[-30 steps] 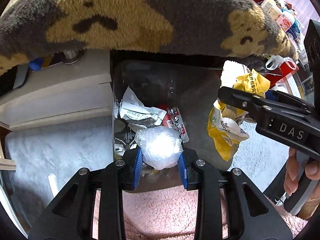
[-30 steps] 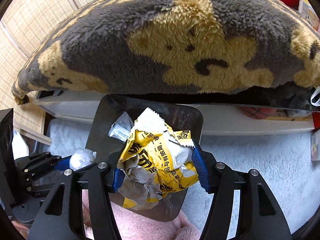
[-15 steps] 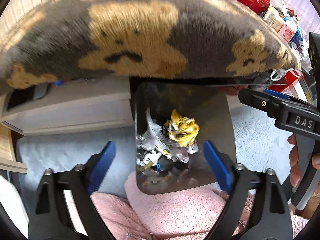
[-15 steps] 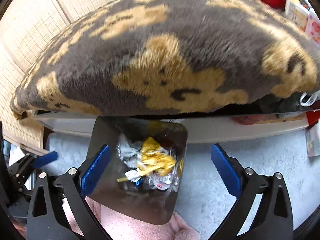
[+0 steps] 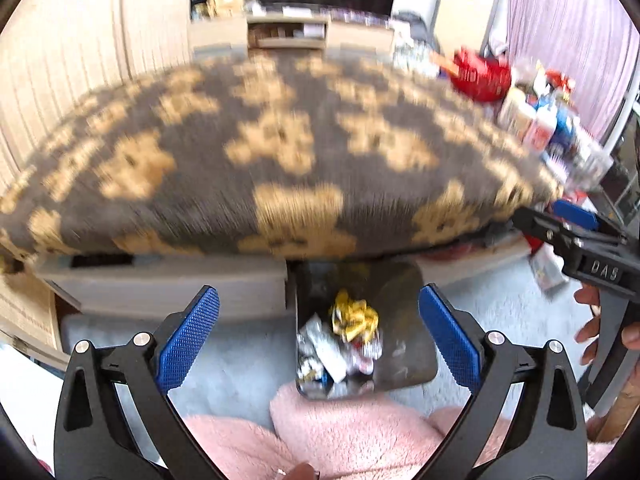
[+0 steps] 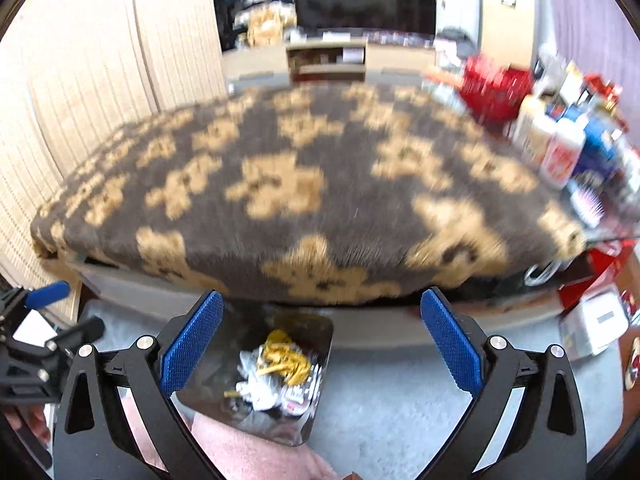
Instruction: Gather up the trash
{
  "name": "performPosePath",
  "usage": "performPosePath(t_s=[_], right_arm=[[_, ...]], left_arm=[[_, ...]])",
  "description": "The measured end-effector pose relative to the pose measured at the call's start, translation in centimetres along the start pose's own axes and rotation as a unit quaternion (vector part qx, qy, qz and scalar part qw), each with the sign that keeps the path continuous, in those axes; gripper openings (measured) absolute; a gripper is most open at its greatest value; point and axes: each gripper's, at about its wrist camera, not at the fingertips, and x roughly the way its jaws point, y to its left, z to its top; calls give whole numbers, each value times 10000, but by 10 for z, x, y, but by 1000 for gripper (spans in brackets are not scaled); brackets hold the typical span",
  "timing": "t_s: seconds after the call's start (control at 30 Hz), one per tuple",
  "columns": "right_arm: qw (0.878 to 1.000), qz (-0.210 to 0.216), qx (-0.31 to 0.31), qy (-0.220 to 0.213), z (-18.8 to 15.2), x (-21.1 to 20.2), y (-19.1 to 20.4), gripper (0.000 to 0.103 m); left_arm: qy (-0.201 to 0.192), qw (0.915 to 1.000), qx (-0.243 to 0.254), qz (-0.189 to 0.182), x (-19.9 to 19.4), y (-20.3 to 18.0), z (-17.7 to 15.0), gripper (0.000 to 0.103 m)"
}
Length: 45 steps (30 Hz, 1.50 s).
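Observation:
A dark metal trash bin (image 5: pixel 404 320) stands on the pale carpet below both grippers. It also shows in the right wrist view (image 6: pixel 316 334). Inside lie a crumpled yellow wrapper (image 5: pixel 354 316) (image 6: pixel 286 356) and white and silver wrappers (image 5: pixel 324 354) (image 6: pixel 256 380). My left gripper (image 5: pixel 320 336) is open and empty, high above the bin. My right gripper (image 6: pixel 322 340) is open and empty, also above it. The right gripper's side shows at the right edge of the left wrist view (image 5: pixel 576 240).
A bed with a grey blanket patterned with tan bears (image 5: pixel 280 152) fills the middle, its pale frame (image 5: pixel 160 284) just behind the bin. Pink fleece (image 5: pixel 352 436) lies at the near edge. Bottles and a red basket (image 6: pixel 496 88) crowd the right. A TV stand (image 6: pixel 332 60) is far back.
Both grippers let go of their trash, which fell into the bin: the white ball from the left, the yellow wrapper from the right. Both jaws opened wide and rose away from the bin.

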Motion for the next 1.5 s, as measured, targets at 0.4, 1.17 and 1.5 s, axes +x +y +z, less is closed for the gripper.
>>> performPosePath(t_s=[0.4,1.17,1.5], right_arm=[[9823,-408,-63,-1825,31,-131,1,100],[9605,-1034,236,-2571,34,-182,-5,100],[9617,-995,241,-2542,34,-183,-4,100]], left_arm=[[-1922,9811,-5,241,-135,-9,41,95],[-2725,9600,174,615,-183,-18,41,95],[-2746,9594,176,618,-185,-19,40,95]])
